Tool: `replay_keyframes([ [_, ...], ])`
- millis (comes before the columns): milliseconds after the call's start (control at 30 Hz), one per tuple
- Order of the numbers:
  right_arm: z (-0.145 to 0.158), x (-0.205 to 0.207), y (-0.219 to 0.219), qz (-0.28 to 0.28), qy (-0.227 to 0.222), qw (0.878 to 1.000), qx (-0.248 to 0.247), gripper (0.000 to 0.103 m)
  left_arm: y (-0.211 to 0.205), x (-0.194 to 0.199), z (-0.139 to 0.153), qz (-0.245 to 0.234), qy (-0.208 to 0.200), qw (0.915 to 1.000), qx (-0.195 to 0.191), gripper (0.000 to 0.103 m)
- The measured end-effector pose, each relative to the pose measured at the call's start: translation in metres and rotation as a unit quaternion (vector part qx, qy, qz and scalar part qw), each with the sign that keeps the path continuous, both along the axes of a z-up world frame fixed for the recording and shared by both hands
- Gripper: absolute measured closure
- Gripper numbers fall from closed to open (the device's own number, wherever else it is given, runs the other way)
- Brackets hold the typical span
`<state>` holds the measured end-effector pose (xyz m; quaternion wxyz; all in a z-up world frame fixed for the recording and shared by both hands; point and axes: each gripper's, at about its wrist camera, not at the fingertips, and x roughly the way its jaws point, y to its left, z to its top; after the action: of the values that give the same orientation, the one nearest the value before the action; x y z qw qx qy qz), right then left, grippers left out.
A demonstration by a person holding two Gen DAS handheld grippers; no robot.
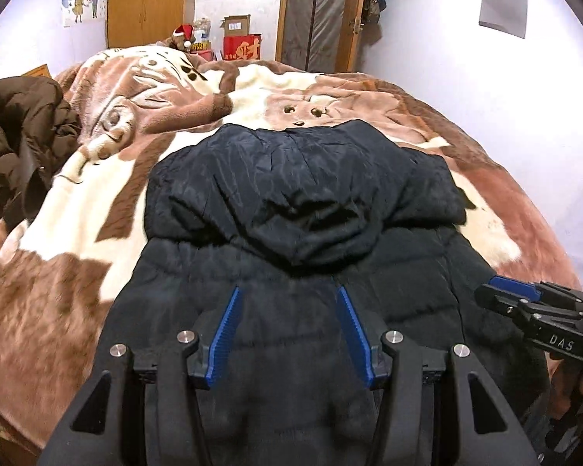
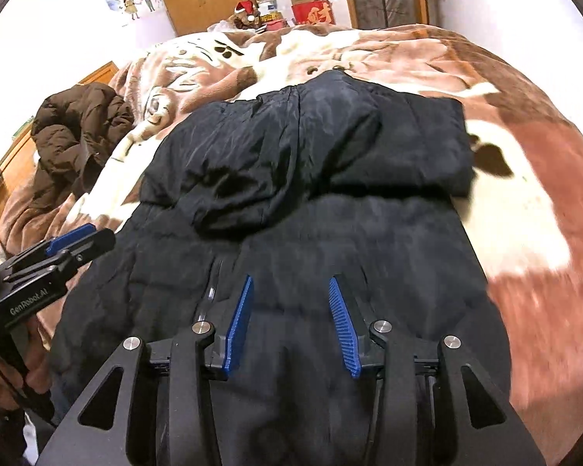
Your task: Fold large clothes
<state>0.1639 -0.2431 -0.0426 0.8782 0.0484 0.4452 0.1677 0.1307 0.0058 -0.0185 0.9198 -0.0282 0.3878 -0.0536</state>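
The near hem of the black jacket (image 1: 299, 202) runs under the left gripper (image 1: 287, 291) and off the bottom edge, so its lower part stays unseen. In the right wrist view the right gripper (image 2: 291, 283) covers that same stretch. The brown coat (image 1: 15, 136) is cut by the left edge. The blanket (image 2: 532, 178) smears into blur at the right. Small boxes (image 1: 237, 39) past the bed are too tiny to read.

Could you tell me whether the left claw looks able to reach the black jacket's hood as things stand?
Probably yes: the left claw is open above the black jacket, and the hood lies straight ahead, uncovered.
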Motion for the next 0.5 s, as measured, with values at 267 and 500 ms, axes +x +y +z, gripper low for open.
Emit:
replay_keyframes([
  [267,-0.012,-0.053,-0.025,-0.004,0.012,1.0,-0.021,0.06,0.001,-0.054,-0.013,0.0,0.017,0.9998,0.012,0.049],
  [500,-0.019,-0.074,-0.069,-0.062,0.017,0.997,-0.033,0.053,0.034,-0.078,-0.03,0.027,0.033,0.9989,0.019,0.049],
])
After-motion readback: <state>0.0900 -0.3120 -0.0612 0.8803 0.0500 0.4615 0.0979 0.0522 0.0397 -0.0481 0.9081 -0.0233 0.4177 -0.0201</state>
